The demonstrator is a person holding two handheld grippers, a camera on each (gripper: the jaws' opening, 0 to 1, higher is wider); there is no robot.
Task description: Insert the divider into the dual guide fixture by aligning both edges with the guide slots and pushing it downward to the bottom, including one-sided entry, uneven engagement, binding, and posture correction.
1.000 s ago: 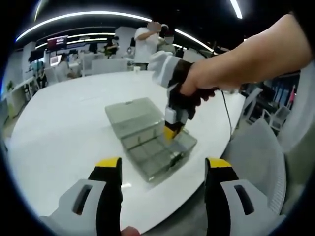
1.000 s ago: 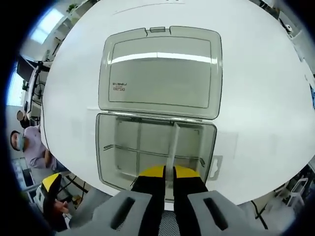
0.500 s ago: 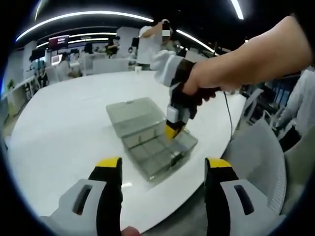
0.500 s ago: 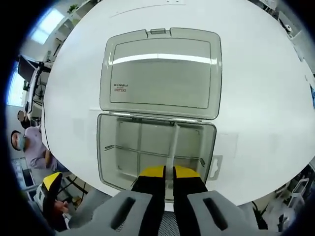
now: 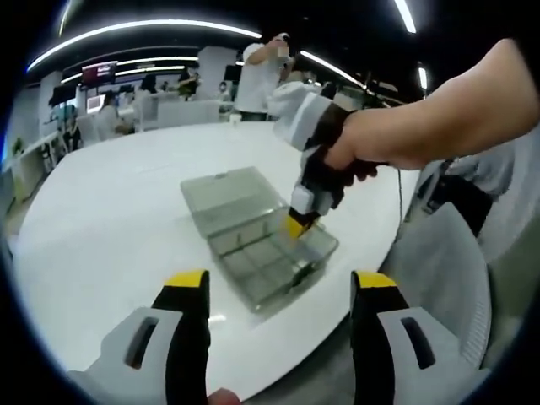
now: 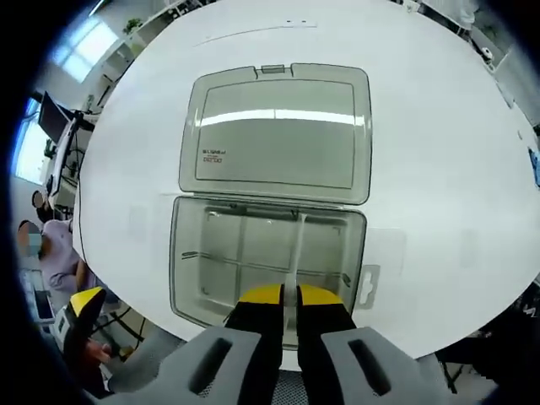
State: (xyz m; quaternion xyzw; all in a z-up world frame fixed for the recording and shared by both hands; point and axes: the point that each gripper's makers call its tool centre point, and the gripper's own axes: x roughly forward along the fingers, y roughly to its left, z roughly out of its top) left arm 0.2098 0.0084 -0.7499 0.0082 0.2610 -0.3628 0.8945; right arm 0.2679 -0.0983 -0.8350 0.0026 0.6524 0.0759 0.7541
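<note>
Left gripper view: The left gripper is held above the near edge of the white surface, its yellow-tipped jaws wide apart with nothing between them. Beyond the jaws, a clear plastic compartment box lies open on the surface, its lid folded flat on the far side. The right gripper, held in a person's hand, points down into the box at its right side. A grey mesh chair stands just beside the surface edge at the right. People stand in the background.

Right gripper view: The right gripper looks down onto the open box. Its jaws are closed on the near end of the divider, a thin pale strip. The divider runs from the jaws across the box tray toward the hinge side, right of centre. Whether both ends sit in the guide slots cannot be told. The lid lies flat beyond the tray.
</note>
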